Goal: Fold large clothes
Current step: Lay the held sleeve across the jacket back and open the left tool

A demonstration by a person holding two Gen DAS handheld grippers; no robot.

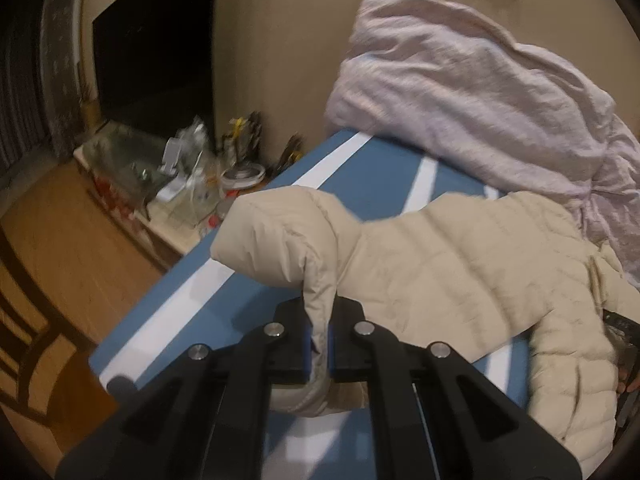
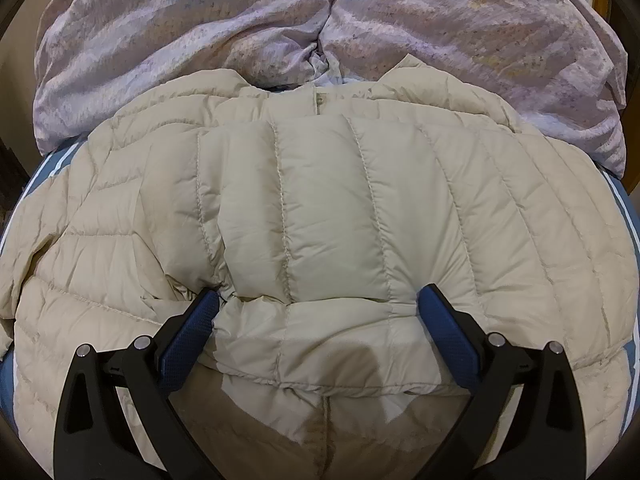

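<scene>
Floorboards and a dark chair (image 1: pixel 24 320) at far left of the left wrist view; beyond them a low cabinet (image 1: pixel 132 196) cluttered with jars and packets, a black screen (image 1: pixel 156 52) on the wall above. Blue bedsheet (image 1: pixel 372 176) with white stripes runs diagonally through the middle. Left gripper (image 1: pixel 318 340) — jaws clenched on a fold of the beige puffer jacket's sleeve (image 1: pixel 280 240), which rises above the sheet and arcs over toward the jacket body. Beige puffer jacket (image 1: pixel 460 264) lies spread on the sheet to the right of centre, a lilac duvet (image 1: pixel 480 92) bunched behind it against the wall.

Right wrist view: jacket fills most of the frame, quilted panels flat on the bed, blue sheet showing at both edges. A sleeve lies folded across the jacket body. Right gripper (image 2: pixel 318 312) — jaws spread wide, one blue pad (image 2: pixel 188 340) on each side of the sleeve's cuff end, tips pressing into the fabric but not closed on it. Duvet crumpled across the top, touching the jacket's collar.
</scene>
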